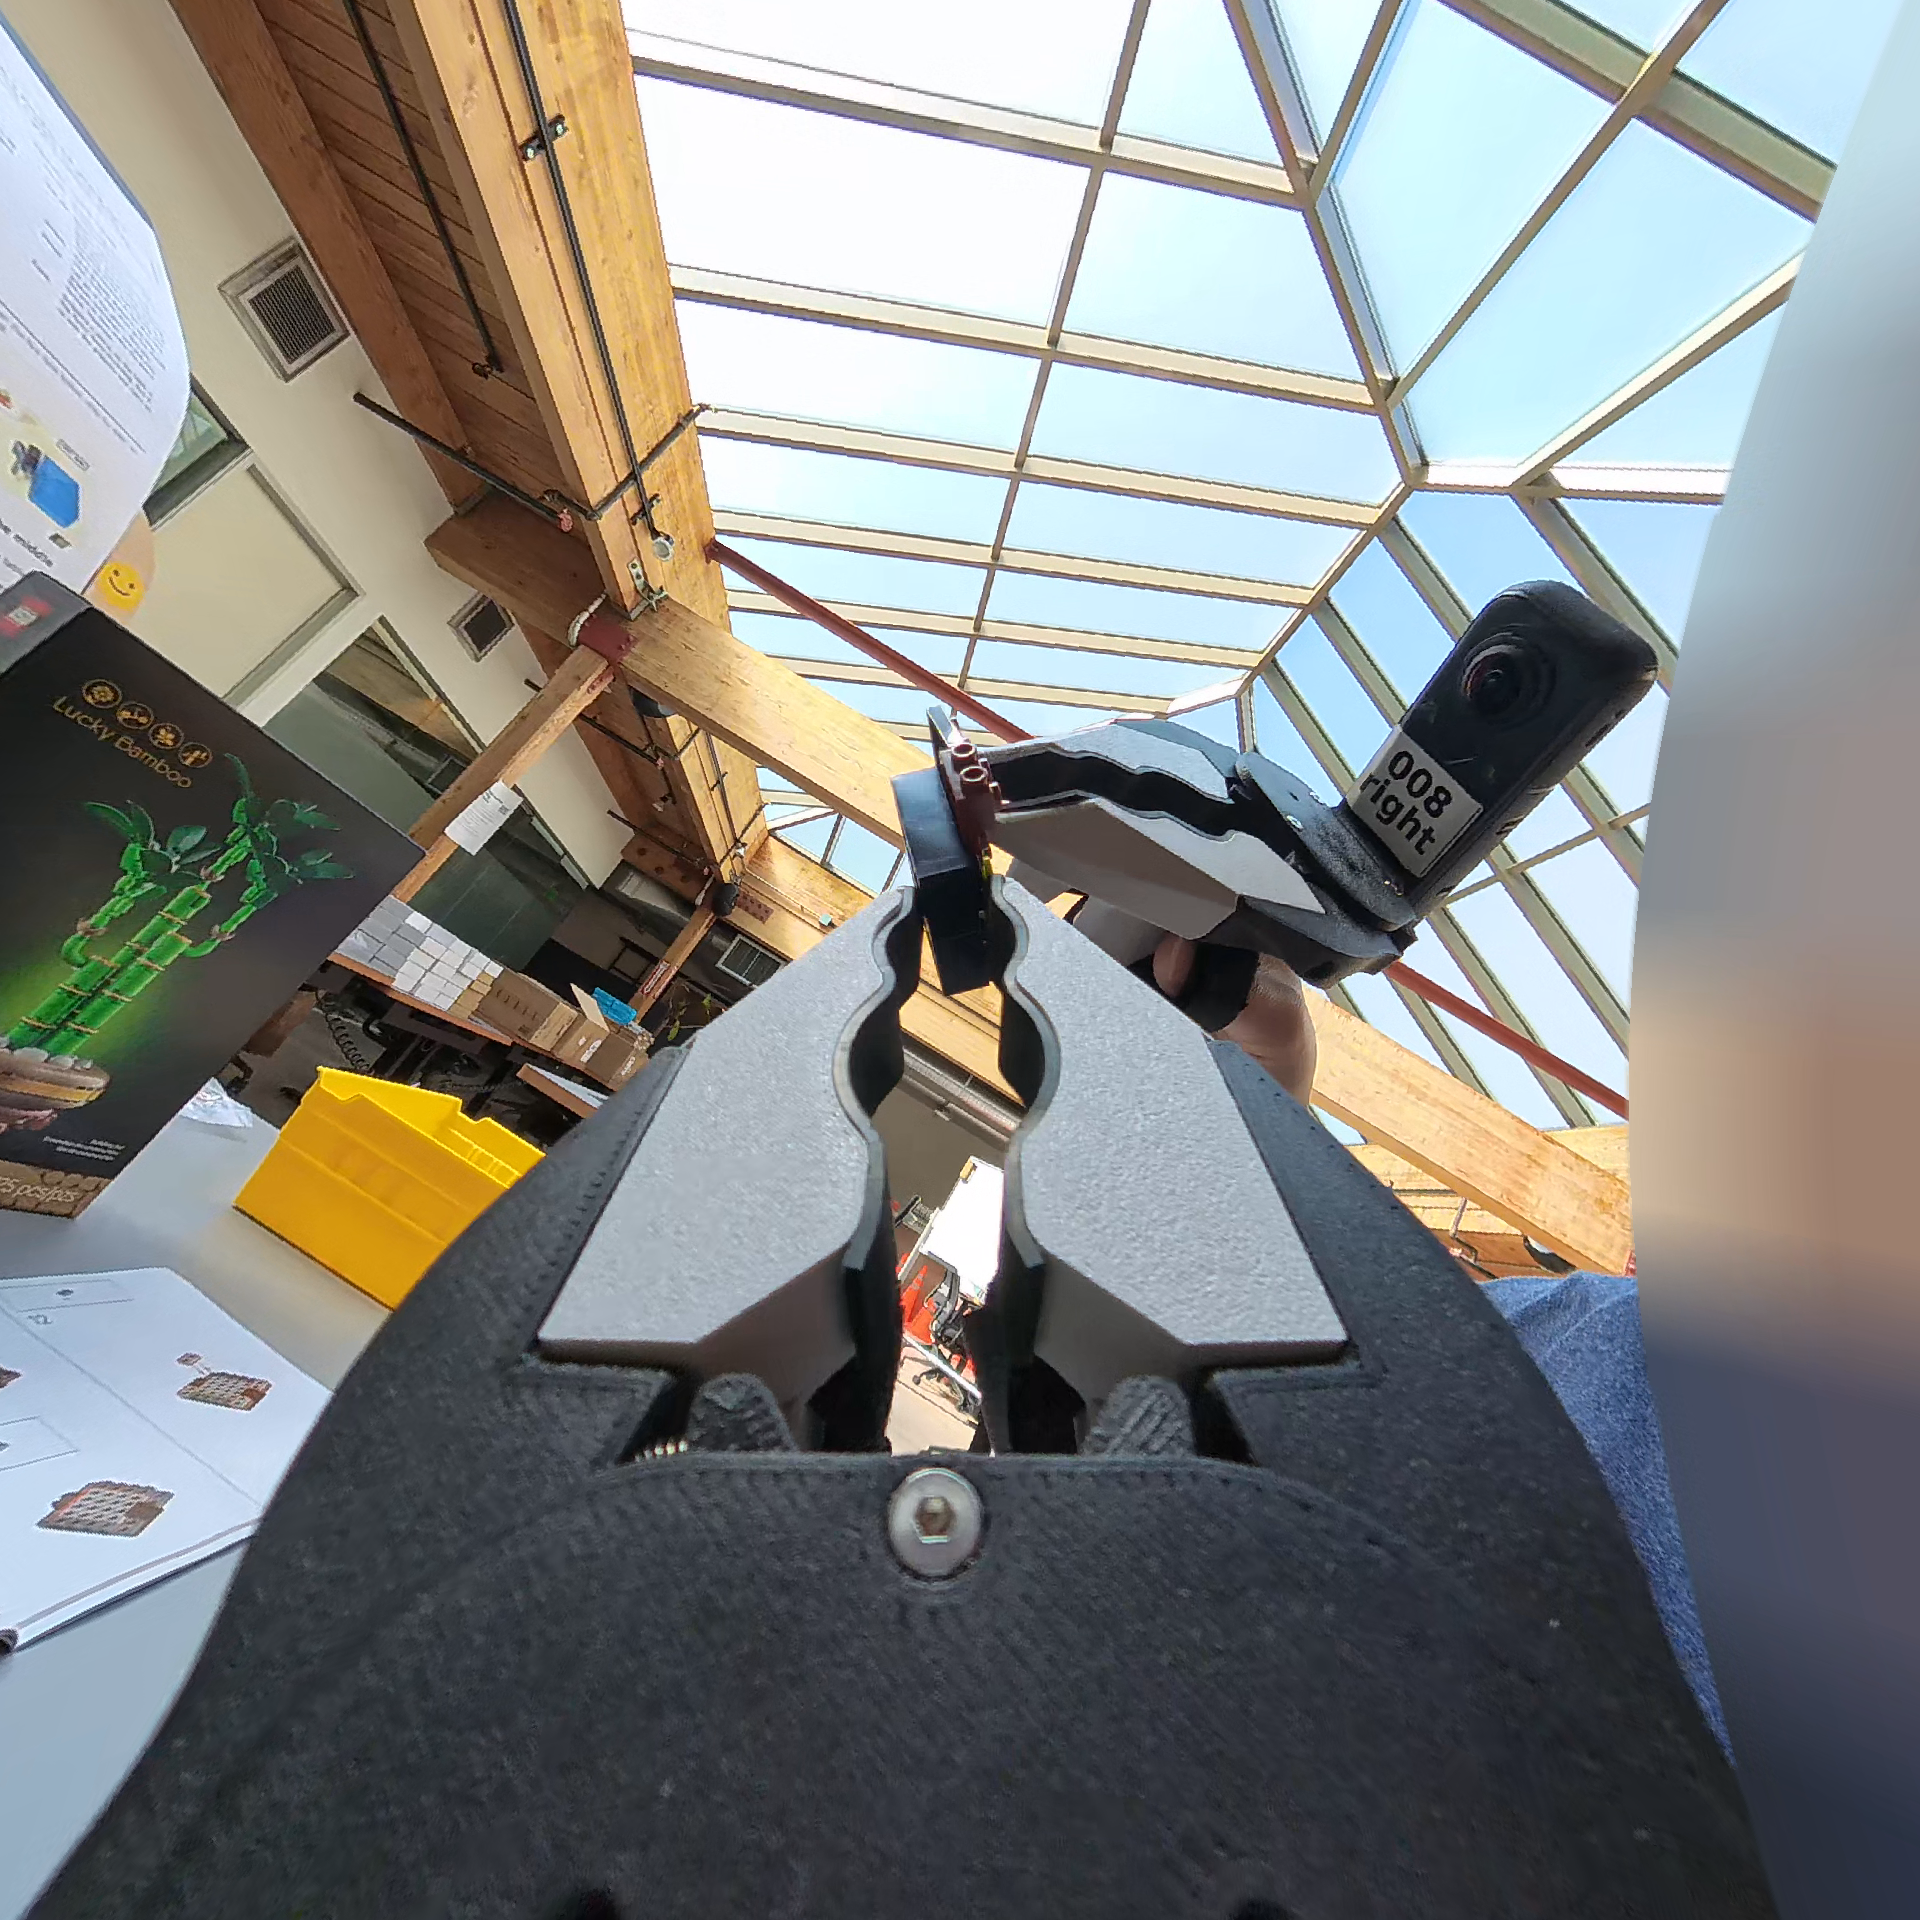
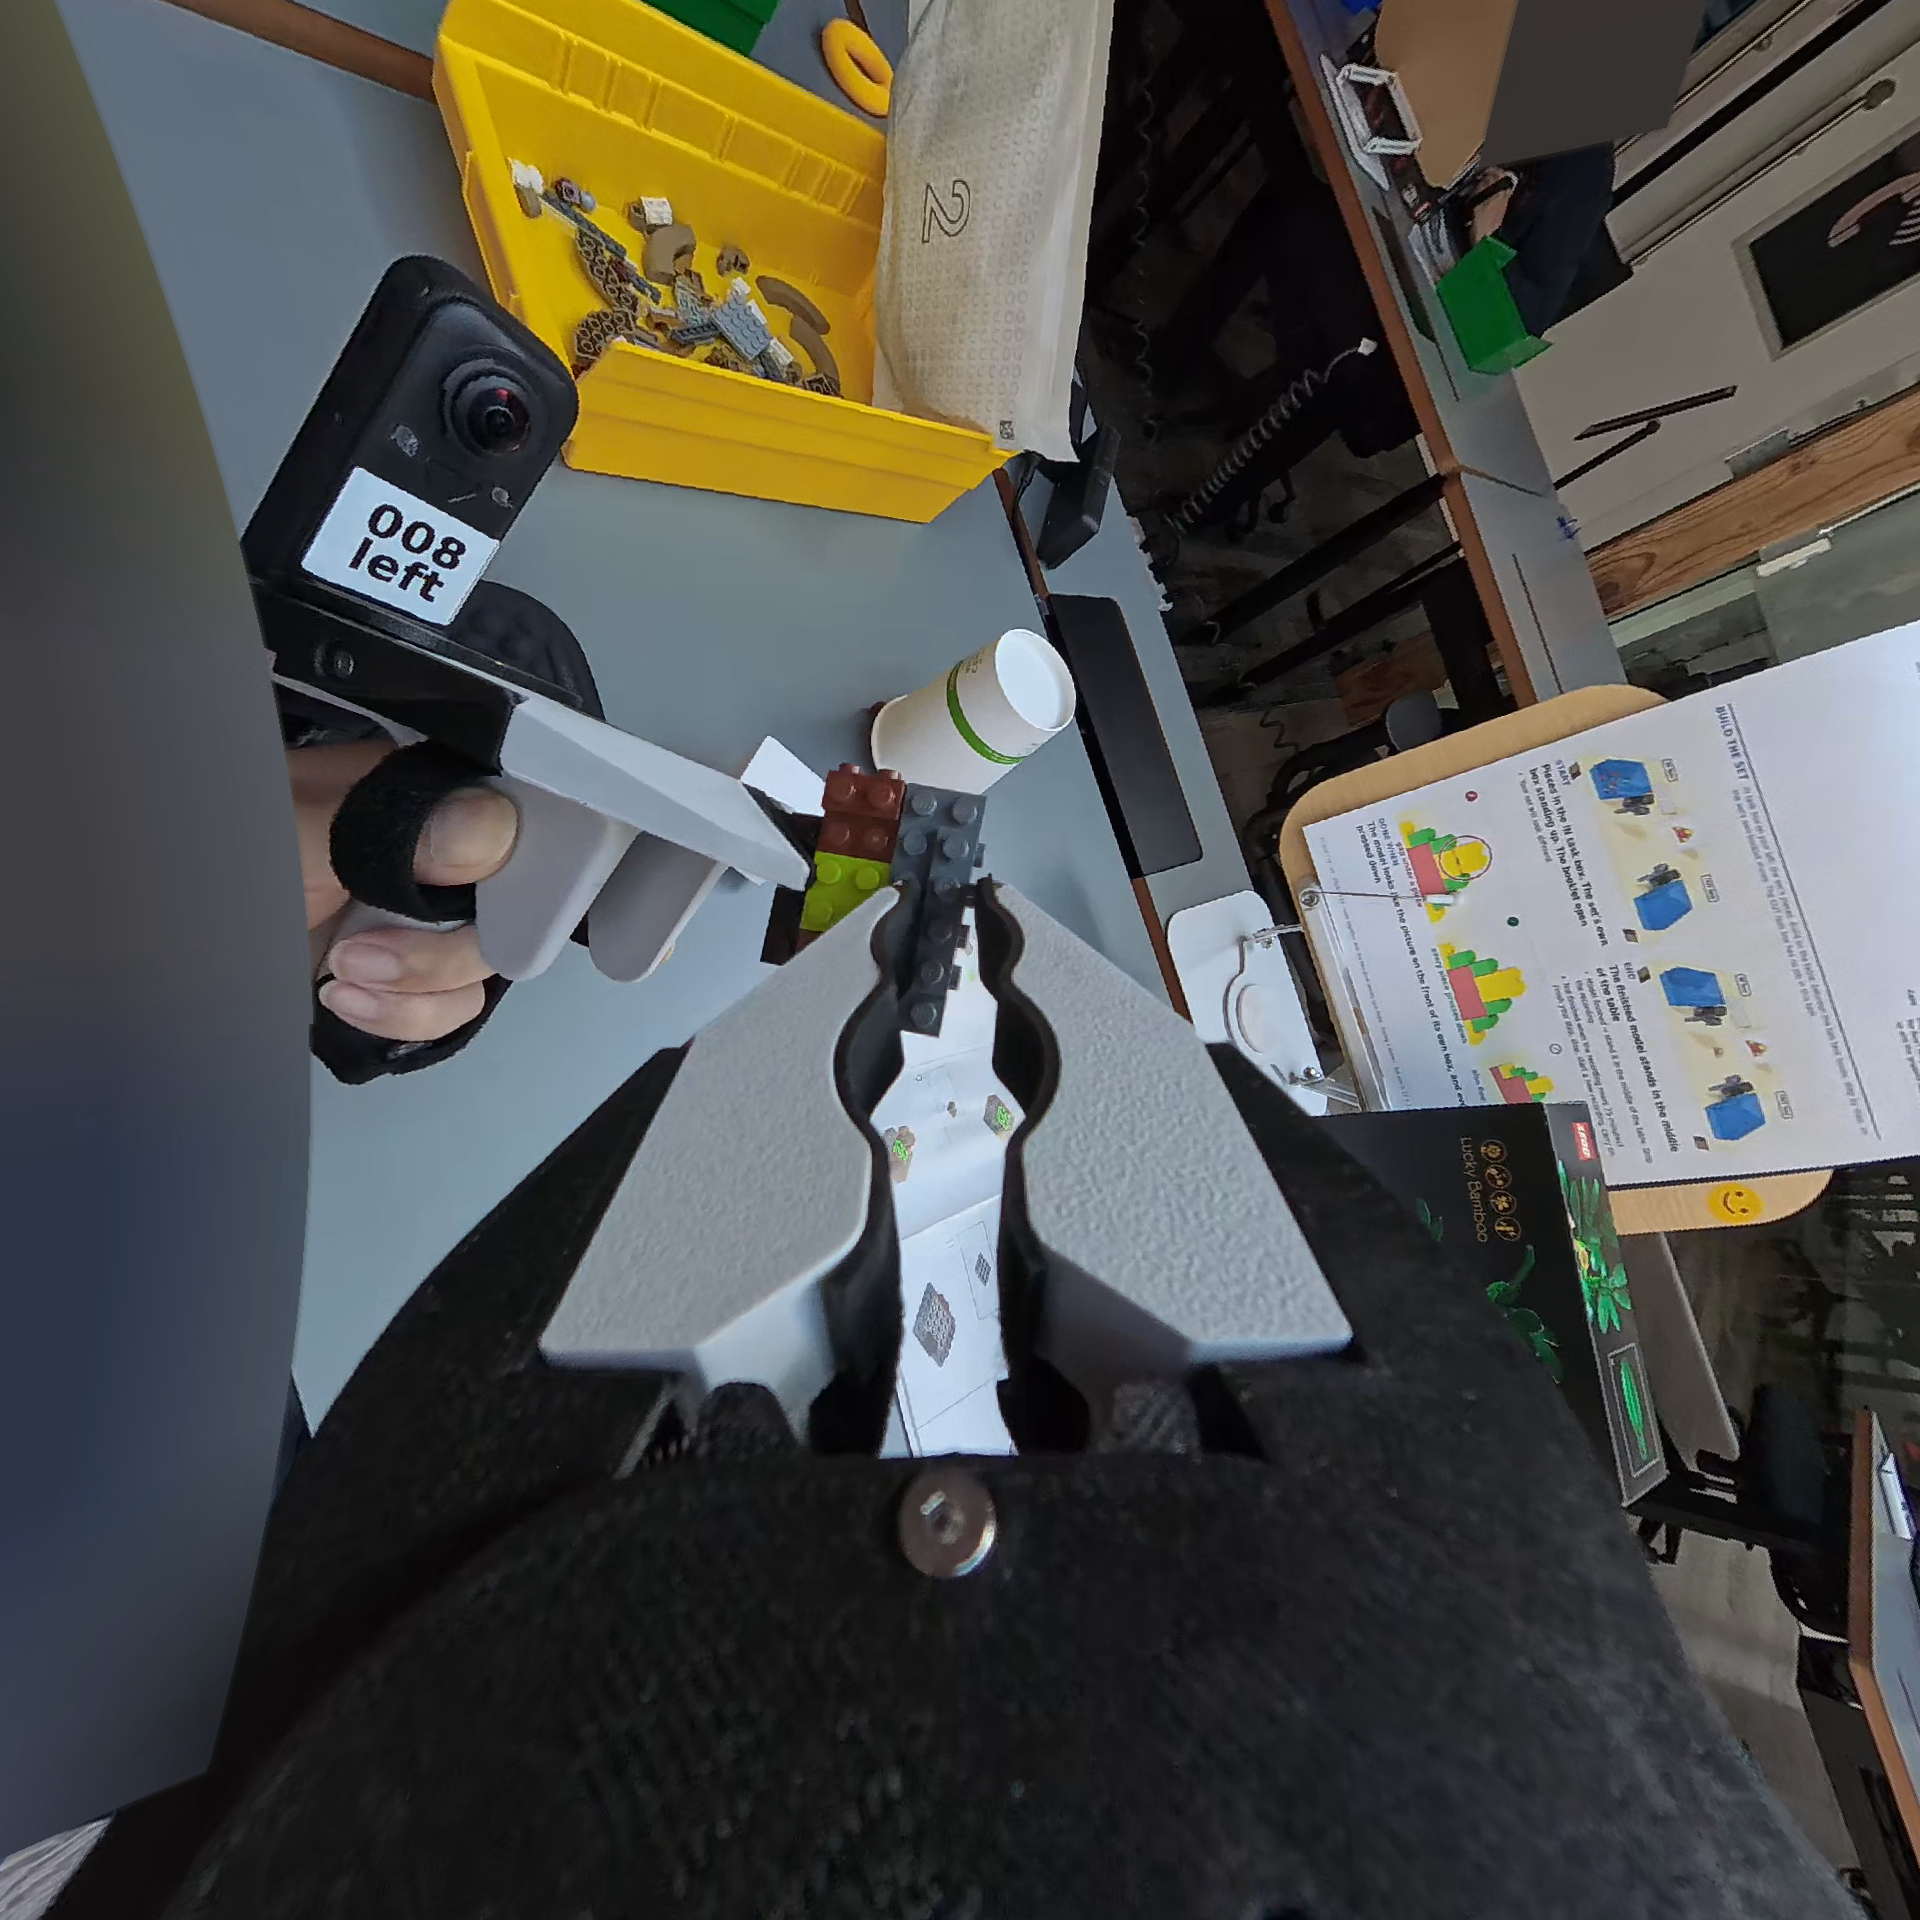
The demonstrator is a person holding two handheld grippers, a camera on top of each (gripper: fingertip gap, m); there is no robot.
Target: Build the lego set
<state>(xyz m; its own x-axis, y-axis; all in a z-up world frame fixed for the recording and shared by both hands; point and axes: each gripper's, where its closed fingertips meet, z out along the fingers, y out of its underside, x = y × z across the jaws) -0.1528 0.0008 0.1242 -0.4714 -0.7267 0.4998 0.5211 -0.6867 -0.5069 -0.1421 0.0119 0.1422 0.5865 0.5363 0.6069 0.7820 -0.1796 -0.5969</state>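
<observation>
Though small, a brown, lime and grey-plated lego assembly (image 2: pixel 883 862)

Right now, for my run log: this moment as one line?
left tool: shut on brown-green brick assembly | right tool: shut on dark grey studded plate | joining, held aloft

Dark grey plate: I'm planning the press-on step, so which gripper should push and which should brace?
Probably the right gripper pushes: it pinches the dark grey plate edge-on against the brick stack. The left gripper, shut on that stack, looks better placed to brace.
</observation>
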